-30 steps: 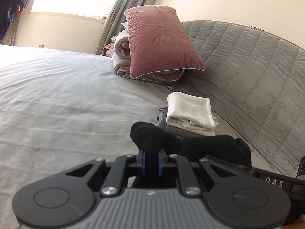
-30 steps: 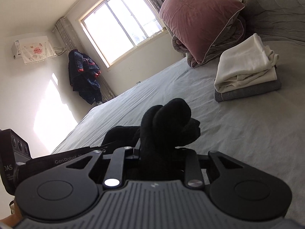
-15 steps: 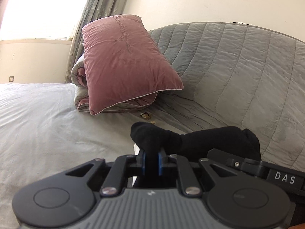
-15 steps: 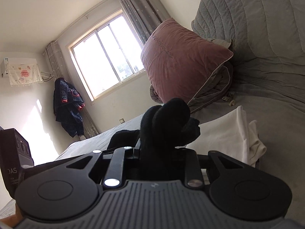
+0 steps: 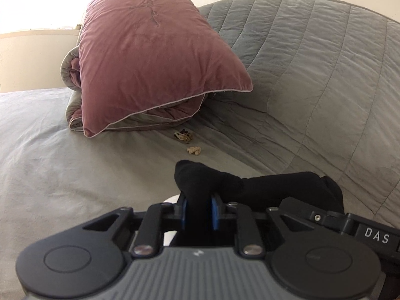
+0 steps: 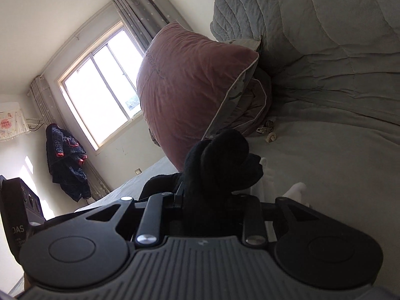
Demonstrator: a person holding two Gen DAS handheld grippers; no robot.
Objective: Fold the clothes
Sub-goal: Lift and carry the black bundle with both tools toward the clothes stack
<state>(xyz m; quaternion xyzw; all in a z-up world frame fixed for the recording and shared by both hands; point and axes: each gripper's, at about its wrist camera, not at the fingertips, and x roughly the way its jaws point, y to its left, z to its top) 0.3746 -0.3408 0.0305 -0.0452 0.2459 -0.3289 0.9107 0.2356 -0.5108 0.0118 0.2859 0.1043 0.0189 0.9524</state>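
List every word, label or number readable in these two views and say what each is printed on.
"DAS": white letters on the right gripper's body.
"OAS" with its first letter cut off: on the left gripper's body; the small lines under it are unreadable.
Embroidered script on the pink pillow: illegible.
Pink print on the white cover on the wall: too small.

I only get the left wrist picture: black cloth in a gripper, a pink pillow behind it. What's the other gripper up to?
Observer: The right gripper has a thick bunch of the same black garment between its jaws, which are opening.
Operator: What's on the far wall? My corner is just glare.
Observer: A sliding window with grey curtains beside it.
Operator: Any other clothes around?
Observer: A dark jacket with red trim hangs beside that window.
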